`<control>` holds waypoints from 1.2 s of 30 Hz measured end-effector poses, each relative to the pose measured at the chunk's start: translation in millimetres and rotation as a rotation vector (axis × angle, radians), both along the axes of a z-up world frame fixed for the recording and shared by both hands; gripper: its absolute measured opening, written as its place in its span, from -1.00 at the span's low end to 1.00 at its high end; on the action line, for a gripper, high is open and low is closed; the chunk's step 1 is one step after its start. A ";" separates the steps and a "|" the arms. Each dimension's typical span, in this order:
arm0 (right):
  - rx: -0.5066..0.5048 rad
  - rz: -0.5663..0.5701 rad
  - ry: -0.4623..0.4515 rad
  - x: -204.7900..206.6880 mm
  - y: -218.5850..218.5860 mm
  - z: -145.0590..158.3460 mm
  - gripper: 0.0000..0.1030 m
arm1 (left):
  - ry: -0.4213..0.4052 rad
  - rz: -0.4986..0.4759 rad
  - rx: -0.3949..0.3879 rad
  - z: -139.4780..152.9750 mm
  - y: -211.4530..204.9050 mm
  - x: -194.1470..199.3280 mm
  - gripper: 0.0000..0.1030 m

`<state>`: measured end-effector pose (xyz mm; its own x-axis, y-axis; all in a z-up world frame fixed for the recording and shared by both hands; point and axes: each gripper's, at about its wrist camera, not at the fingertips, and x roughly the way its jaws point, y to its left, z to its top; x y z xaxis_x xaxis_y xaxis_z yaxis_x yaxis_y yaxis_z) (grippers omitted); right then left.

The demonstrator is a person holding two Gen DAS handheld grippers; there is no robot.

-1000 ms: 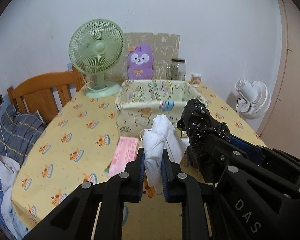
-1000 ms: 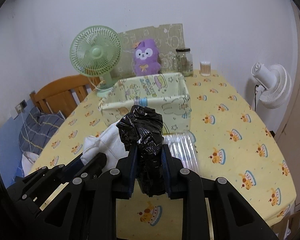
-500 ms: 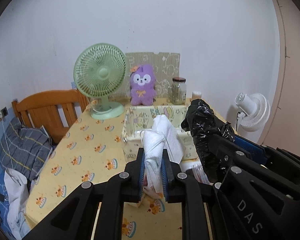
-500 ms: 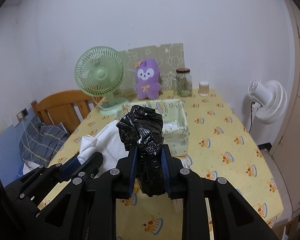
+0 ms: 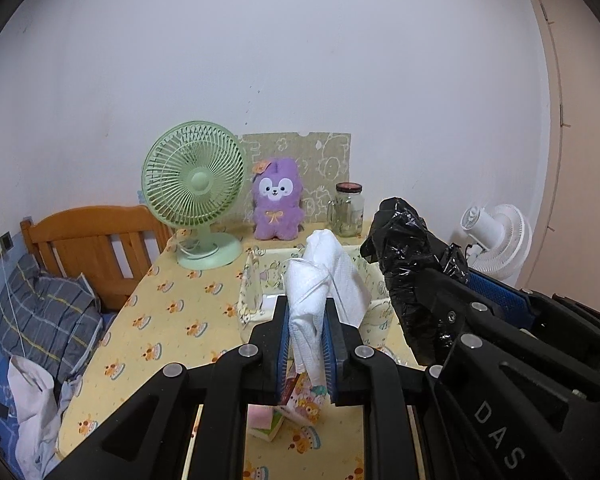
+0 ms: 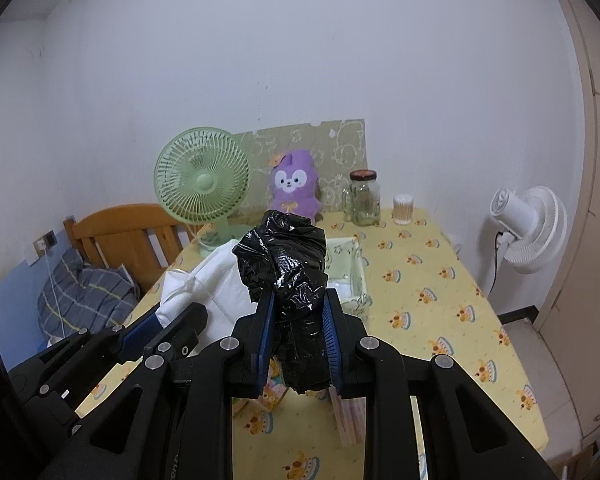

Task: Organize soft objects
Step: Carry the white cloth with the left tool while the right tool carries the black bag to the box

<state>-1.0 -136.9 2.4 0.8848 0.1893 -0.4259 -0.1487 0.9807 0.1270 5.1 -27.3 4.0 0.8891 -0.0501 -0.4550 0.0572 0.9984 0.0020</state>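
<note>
Left gripper [image 5: 306,340]: raised above the desk [image 5: 172,320], pointing toward the back wall; jaws clamped on a white cloth bundle [image 5: 320,280] standing upright between them.
Fabric storage box [image 5: 256,284]: open-topped, pale yellow cartoon print, mid-desk beyond both grippers; contents hidden.
Right gripper [image 6: 296,340]: just beside the left, level with it; jaws clamped on a crumpled black plastic bag [image 6: 284,260].
Desk front: pink tissue pack [image 5: 264,420] below the jaws.
</note>
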 end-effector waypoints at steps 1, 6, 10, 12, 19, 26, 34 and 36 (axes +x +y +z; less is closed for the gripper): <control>0.000 -0.002 -0.002 1.2 -0.5 0.5 -0.49 | -0.001 -0.002 0.001 0.6 -0.5 2.0 -0.75; 0.001 -0.016 -0.001 9.8 -1.9 0.6 -0.49 | 0.000 -0.009 0.002 0.9 -1.7 13.1 -0.75; -0.002 -0.021 0.005 22.2 -1.2 0.3 -0.49 | 0.007 -0.007 0.004 0.4 -2.1 25.8 -0.75; -0.003 -0.022 0.007 29.4 -1.0 -0.3 -0.49 | 0.007 -0.005 0.005 -0.3 -1.5 32.3 -0.75; 0.001 -0.020 0.016 56.7 2.0 -1.0 -0.49 | 0.014 0.013 0.002 -3.1 1.0 56.7 -0.75; 0.006 -0.014 0.026 84.9 3.3 -2.4 -0.49 | 0.008 0.015 0.013 -4.2 1.5 81.5 -0.75; 0.010 -0.018 0.038 116.1 1.5 -6.1 -0.49 | 0.020 0.017 0.017 -9.5 1.6 108.3 -0.75; 0.009 -0.021 0.041 123.5 1.5 -7.7 -0.49 | 0.024 0.014 0.020 -11.3 0.9 116.0 -0.75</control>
<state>122.4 -135.4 -5.3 0.8706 0.1745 -0.4601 -0.1223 0.9824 0.1412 121.2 -26.5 -7.3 0.8784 -0.0290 -0.4770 0.0440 0.9988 0.0203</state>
